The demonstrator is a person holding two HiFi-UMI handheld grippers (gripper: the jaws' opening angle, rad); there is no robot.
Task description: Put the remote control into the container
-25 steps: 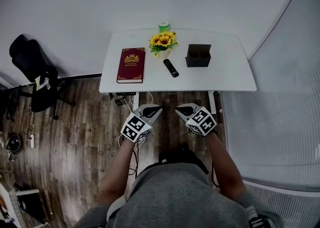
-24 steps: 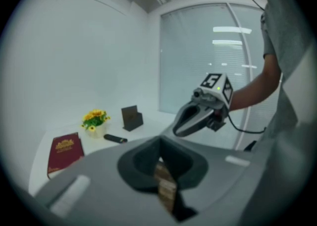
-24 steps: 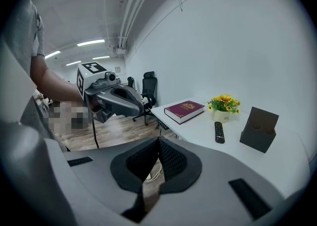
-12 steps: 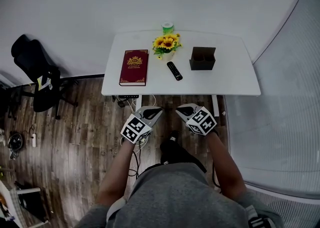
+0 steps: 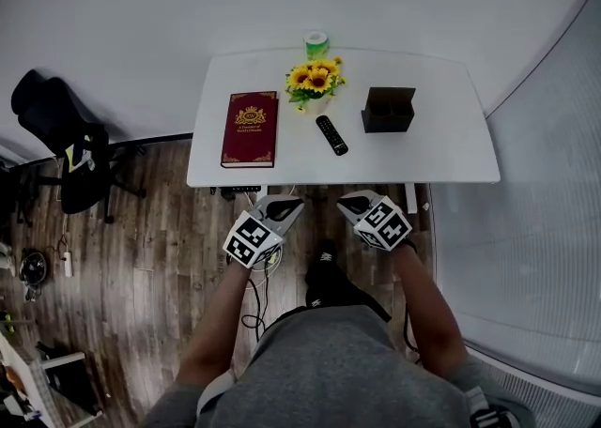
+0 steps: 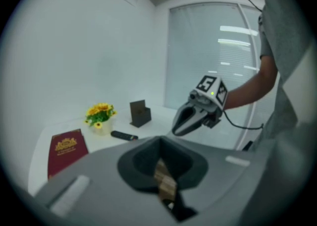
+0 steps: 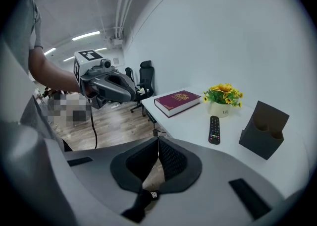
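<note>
- While the left gripper (image 5: 287, 205) and right gripper (image 5: 347, 203) hang short of the table (image 5: 451, 159), jaws pressed together and empty, the right should spread first.
- The remote control (image 5: 331, 134) lies flat just left of the container (image 5: 389, 109); pinching across its width looks safest.

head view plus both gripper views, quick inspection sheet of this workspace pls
surface: white table, mostly bare
job's things: remote lies flat, left of the container and apart from it; container upright
clutter: red book, sunflower pot, small green object at the far edge
grippers: left gripper and right gripper both shut, empty, short of the table
cables: cable trailing by the left arm; more under the table edge
surroundings: wood floor, black chair at left, white wall
</note>
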